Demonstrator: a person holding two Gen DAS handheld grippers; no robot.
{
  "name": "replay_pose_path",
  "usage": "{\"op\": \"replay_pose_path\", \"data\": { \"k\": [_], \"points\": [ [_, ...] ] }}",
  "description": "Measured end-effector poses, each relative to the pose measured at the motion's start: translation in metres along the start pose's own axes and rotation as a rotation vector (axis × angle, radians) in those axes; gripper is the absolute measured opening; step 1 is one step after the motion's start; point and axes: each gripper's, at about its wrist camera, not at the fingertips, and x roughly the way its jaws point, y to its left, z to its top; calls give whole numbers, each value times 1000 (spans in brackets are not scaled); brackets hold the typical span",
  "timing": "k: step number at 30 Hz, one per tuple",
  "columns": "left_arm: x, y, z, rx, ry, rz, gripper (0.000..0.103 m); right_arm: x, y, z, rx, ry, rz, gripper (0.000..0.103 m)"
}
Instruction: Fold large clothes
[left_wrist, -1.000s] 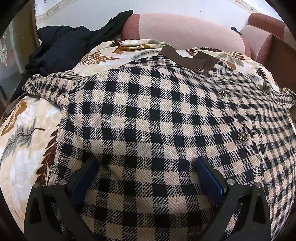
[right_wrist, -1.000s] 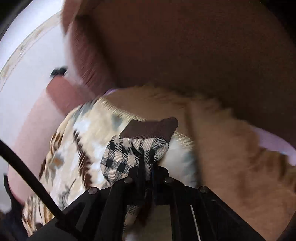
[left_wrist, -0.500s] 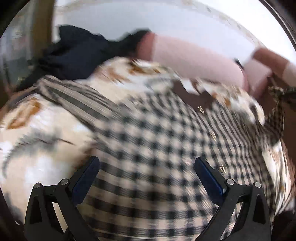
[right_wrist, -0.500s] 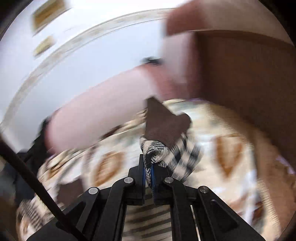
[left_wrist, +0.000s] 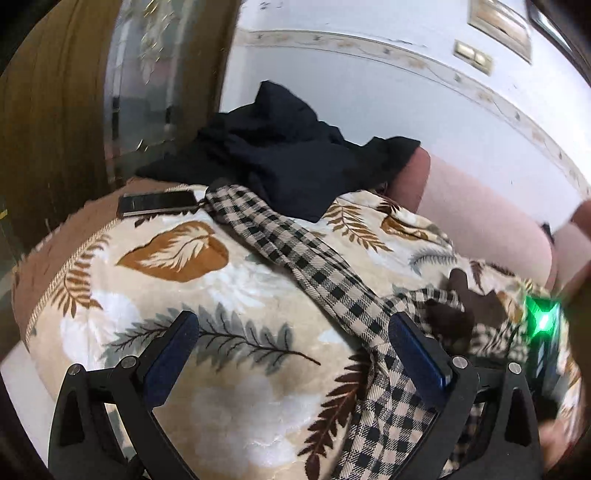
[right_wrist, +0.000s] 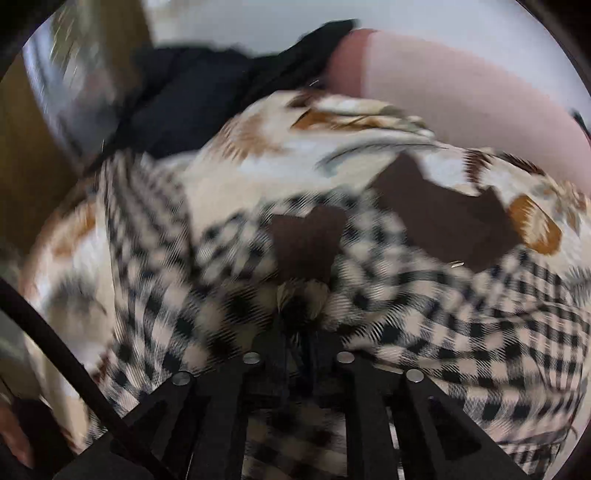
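Observation:
A beige and black checked shirt (left_wrist: 325, 280) with a dark brown collar (left_wrist: 476, 306) lies on a leaf-print blanket (left_wrist: 207, 280). Its left sleeve stretches toward the far left. My left gripper (left_wrist: 291, 354) is open and empty, over the blanket just left of the sleeve. My right gripper (right_wrist: 299, 325) is shut on a fold of the checked shirt (right_wrist: 424, 317), with a brown cuff (right_wrist: 306, 243) sticking out past its tips, over the shirt's body. The brown collar (right_wrist: 447, 221) lies beyond it. The right view is blurred.
A black garment (left_wrist: 291, 158) is heaped at the back of the blanket. A phone (left_wrist: 159, 203) lies at the far left edge. A pink sofa back (left_wrist: 480, 210) and a white wall stand behind. The other gripper's green light (left_wrist: 543, 317) shows at the right.
My right gripper carried the held sleeve end from the right side over onto the shirt's body. My left gripper swung left, off the shirt's front and over the bare blanket.

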Motion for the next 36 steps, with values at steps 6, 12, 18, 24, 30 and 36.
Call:
{"op": "replay_pose_path", "data": {
  "k": [6,12,18,24,30,36],
  "points": [
    [-4,-6,-6,3,23,-58,103,-62,-23,-29,85,-29,196,33],
    [7,-44,-15,32,118,-267,103,-156,-107,-115,248,5,35,48],
    [49,-119,-5,99,219,-388,103,-200,-147,-237,418,84,153,48],
    [146,-177,-27,165,470,-271,64,-222,-173,-322,547,106,-126,48],
    [153,-178,-24,113,485,-271,6,-267,-201,-356,687,-8,-204,48],
    [137,-152,-8,157,381,-123,14,-253,-188,-310,590,-76,-170,48]
  ]
}}
